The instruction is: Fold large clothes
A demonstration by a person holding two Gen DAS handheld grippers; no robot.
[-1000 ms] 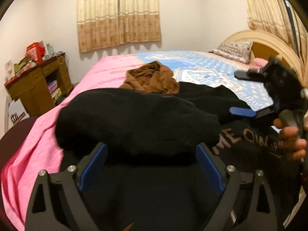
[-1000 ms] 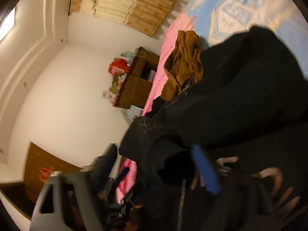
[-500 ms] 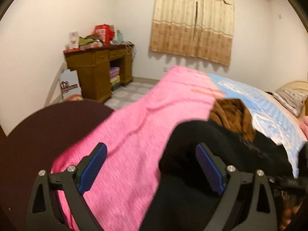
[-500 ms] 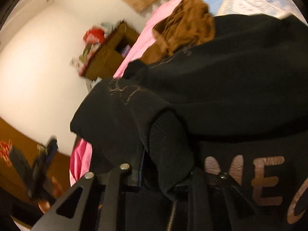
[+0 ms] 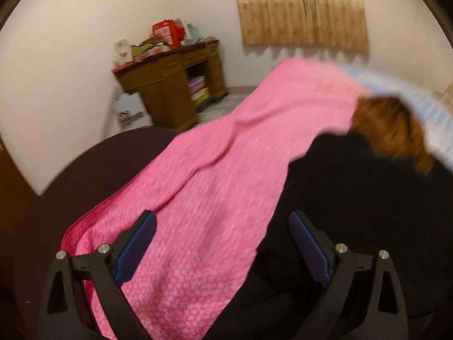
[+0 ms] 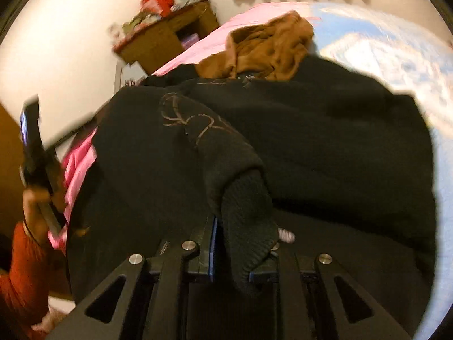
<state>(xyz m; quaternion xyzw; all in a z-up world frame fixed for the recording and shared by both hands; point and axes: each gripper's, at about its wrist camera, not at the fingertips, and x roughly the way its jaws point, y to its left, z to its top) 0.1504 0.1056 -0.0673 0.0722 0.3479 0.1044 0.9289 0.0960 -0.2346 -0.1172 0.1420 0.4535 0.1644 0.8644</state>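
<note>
A large black sweatshirt (image 6: 325, 147) lies spread over the bed. My right gripper (image 6: 243, 252) is shut on the ribbed cuff (image 6: 249, 221) of its sleeve, which sticks up between the pads. My left gripper (image 5: 222, 246) stands open low over the pink blanket (image 5: 226, 170). Only blanket and the sweatshirt's (image 5: 368, 204) left edge lie between its fingers, and nothing is gripped. The right wrist view shows the left gripper (image 6: 31, 141) at the far left, held by a hand with an orange-red sleeve (image 6: 19, 269).
A crumpled brown garment (image 6: 269, 48) lies behind the sweatshirt on the bed. The blue patterned sheet (image 6: 382, 56) covers the far right. A dark rounded footboard (image 5: 99, 170) edges the bed on the left. A cluttered wooden desk (image 5: 170, 85) stands by the wall, and curtains (image 5: 303, 8) hang behind.
My right gripper closed on the sleeve cuff and rolled. My left gripper swung left off the black sweatshirt and now hangs, still open, over the pink blanket.
</note>
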